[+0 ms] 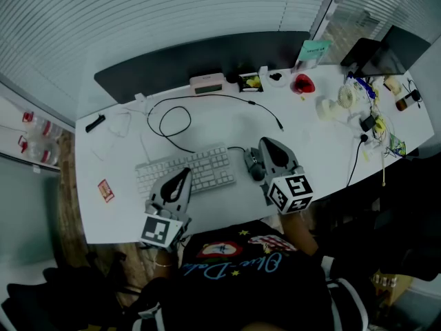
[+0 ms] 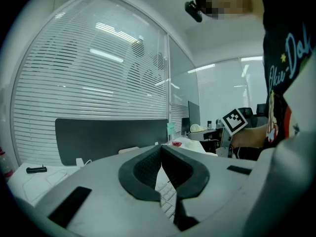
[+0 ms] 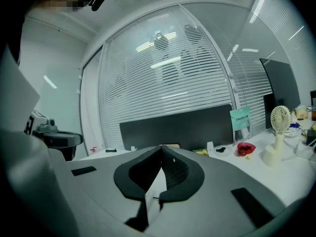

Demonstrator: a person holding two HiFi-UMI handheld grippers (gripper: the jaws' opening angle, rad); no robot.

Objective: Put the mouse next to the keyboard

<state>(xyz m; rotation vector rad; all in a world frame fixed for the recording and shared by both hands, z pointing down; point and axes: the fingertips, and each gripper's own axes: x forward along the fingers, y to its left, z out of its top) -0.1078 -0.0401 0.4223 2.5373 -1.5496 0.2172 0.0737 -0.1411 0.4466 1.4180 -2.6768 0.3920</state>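
White keyboard [image 1: 207, 165], mid table [image 1: 310, 143]; grey mouse [image 1: 252, 163] just right of it. Left gripper [image 1: 185, 174] over keyboard's near edge, pressed together, empty. Right gripper [image 1: 264, 142] beside mouse, pressed together, empty.

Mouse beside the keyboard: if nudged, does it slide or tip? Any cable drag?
The mouse sits low on the smooth desk, so it probably slides, not tips. A thin cord seems attached and might tug it.

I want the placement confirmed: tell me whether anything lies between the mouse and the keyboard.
Nothing visible does. The mouse lies just right of the keyboard, with only a narrow strip of bare desk between them.
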